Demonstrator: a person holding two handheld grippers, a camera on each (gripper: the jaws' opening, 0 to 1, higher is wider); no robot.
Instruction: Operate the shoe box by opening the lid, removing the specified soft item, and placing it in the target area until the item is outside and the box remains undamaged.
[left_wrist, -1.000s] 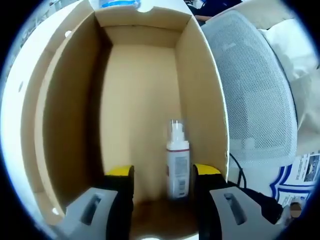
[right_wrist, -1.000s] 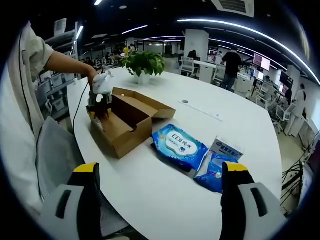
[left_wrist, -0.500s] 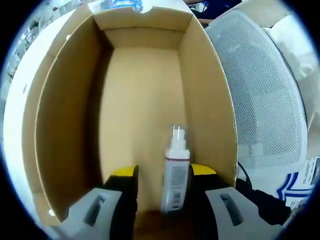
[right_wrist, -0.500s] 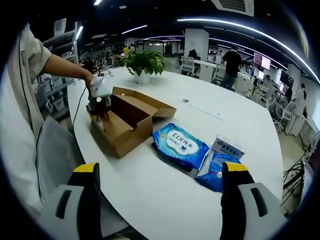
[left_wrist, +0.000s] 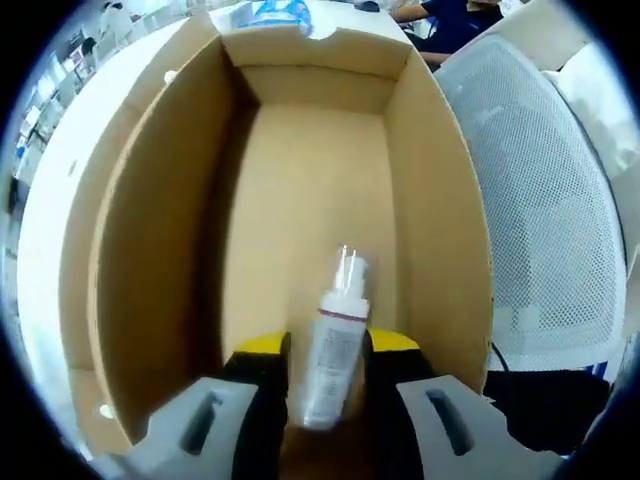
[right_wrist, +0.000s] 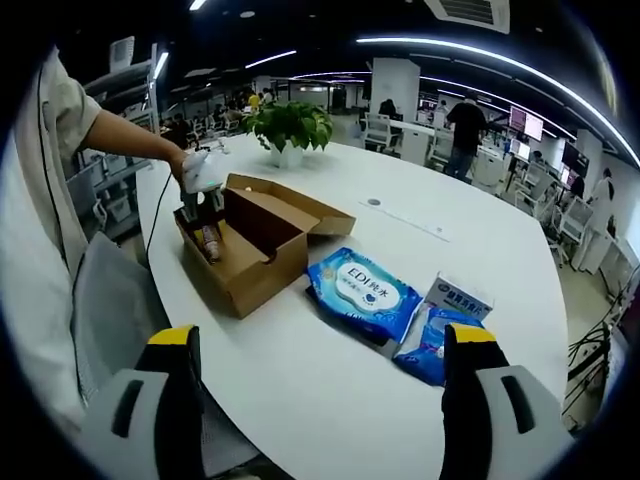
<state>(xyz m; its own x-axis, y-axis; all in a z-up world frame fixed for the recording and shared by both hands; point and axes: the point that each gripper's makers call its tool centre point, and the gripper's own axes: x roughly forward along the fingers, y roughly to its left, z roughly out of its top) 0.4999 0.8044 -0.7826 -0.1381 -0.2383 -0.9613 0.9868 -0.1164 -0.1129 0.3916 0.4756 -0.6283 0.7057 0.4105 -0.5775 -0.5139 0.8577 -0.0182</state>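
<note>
We have the shoe box (left_wrist: 300, 200) open on the desk (right_wrist: 330, 370); our left gripper (left_wrist: 325, 350) clamps the spray bottle (left_wrist: 332, 350) inside it, not yet lifted out, while our right gripper (right_wrist: 320, 345) hangs apart, holding nothing

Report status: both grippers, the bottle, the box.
Left gripper shut on bottle inside open box. Right gripper open, held above table. Nothing blocking.

light: bright ceiling strips (right_wrist: 300, 52), even | glare: mild on white surface (right_wrist: 330, 350) | shadow: inside shoe box (left_wrist: 215, 250) left wall | blur: spray bottle (left_wrist: 335, 350) soft | distortion: strong fisheye edge bending
</note>
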